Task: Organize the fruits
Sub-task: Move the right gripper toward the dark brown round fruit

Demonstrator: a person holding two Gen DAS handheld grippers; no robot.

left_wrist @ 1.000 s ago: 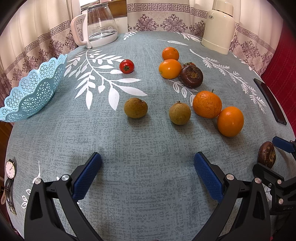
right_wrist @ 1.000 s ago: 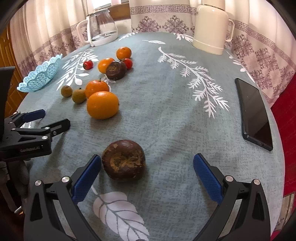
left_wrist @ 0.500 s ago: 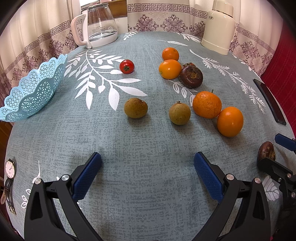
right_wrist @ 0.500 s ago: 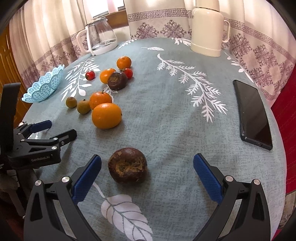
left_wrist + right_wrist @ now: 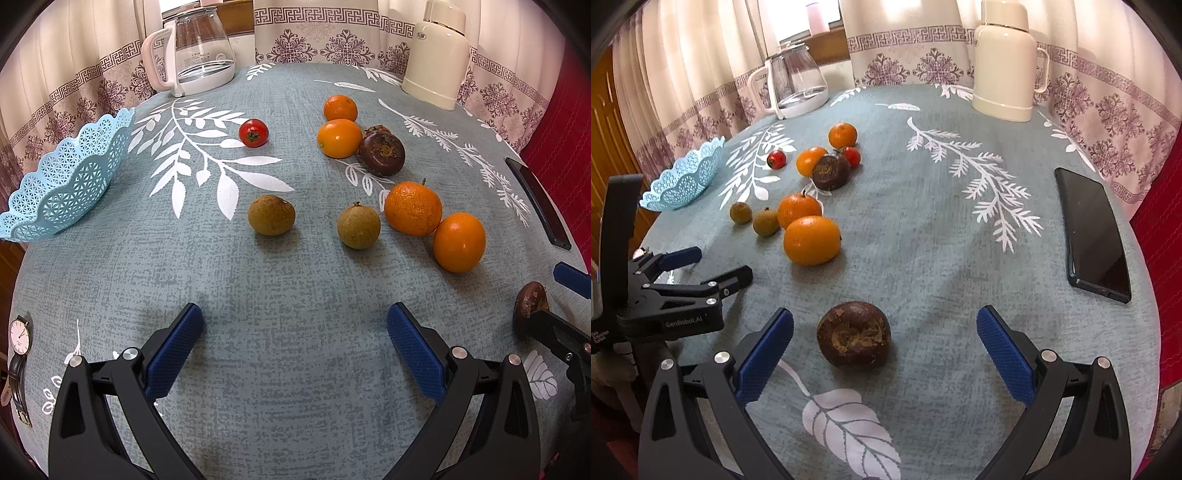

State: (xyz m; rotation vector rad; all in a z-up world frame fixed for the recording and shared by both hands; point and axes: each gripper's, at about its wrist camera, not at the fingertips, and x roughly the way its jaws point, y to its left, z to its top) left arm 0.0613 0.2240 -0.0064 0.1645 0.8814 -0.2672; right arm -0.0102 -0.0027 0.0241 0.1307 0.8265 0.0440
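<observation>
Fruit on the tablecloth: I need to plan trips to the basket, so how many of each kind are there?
Round orange citrus fruits: 4
Small red tomatoes: 2
Dark brown-purple round fruits: 2
Small greenish-brown round fruits: 2
Total: 10

Left gripper (image 5: 295,345) jaws wide apart, empty, right gripper (image 5: 885,347) likewise spread wide, both held low

Left wrist view low over the table's (image 5: 295,406) near edge, facing the far curtains, right wrist view from the right, sharing the oranges (image 5: 413,208) (image 5: 812,240), basket (image 5: 66,181) (image 5: 685,173)
</observation>
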